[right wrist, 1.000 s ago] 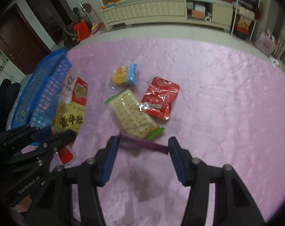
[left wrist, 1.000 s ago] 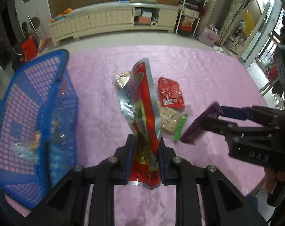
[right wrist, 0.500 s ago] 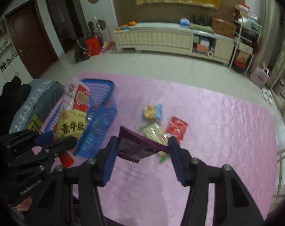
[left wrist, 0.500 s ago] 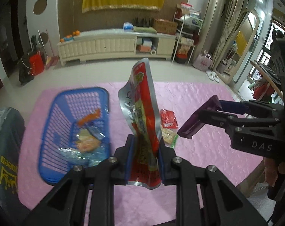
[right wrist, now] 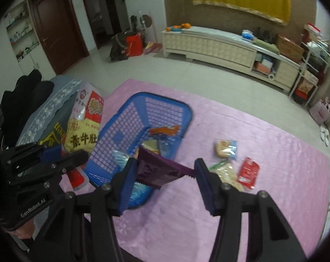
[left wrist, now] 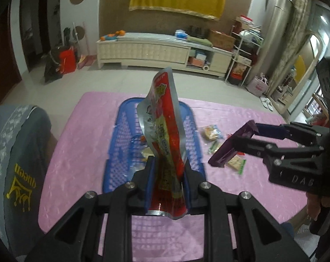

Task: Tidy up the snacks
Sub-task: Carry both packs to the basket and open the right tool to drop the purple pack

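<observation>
A quilted pink cloth (right wrist: 263,135) covers the table in a tiled living room. The left gripper (left wrist: 167,183) clamps a glossy red foil pouch (left wrist: 165,135) upright above the blue plastic lattice basket (right wrist: 130,122). The right gripper (right wrist: 165,174) pinches a flat purple packet (right wrist: 158,170) with serrated edges over the basket's near end. A cracker pack (right wrist: 227,172), a red sachet (right wrist: 249,172) and a small crinkled snack bag (right wrist: 226,149) lie beside the basket.

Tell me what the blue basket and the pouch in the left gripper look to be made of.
Blue basket: seemingly moulded rigid plastic, with grid-perforated walls and floor and a smooth glossy rim. Pouch clamped in the left gripper: likely foil-laminated plastic film, given its shiny silver edges, printed red-yellow face and creases.
</observation>
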Motion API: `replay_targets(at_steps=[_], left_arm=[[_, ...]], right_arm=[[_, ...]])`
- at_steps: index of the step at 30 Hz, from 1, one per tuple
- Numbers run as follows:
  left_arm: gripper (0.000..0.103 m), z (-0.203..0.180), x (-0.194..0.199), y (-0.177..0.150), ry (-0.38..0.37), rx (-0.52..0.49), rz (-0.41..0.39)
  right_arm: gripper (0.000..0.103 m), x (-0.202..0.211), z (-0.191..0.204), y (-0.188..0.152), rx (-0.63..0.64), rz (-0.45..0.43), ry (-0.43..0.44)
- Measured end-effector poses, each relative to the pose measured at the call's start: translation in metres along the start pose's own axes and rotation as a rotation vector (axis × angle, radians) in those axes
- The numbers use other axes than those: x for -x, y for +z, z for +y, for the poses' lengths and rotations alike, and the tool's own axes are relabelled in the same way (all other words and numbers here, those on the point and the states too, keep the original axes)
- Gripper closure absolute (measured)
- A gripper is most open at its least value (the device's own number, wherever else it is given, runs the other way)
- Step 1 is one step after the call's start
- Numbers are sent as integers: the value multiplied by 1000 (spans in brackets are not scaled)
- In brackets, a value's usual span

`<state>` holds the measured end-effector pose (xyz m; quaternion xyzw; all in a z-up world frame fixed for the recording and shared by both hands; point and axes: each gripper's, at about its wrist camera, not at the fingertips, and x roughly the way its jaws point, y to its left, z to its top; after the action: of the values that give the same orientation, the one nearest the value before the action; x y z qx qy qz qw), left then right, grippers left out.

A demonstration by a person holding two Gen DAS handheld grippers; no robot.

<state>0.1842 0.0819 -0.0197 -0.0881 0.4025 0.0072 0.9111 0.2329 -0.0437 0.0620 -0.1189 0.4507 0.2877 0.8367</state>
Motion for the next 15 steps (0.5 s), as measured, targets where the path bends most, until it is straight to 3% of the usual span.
replay_targets(at_steps=[5,15], left_arm=[[82,21,-15,-4,-13,-10,2],[82,50,-51,-6,-55,28,64]], right_arm=[[44,-30,23,6,64,26,-11],[44,-97,27,18,30,122,-55]])
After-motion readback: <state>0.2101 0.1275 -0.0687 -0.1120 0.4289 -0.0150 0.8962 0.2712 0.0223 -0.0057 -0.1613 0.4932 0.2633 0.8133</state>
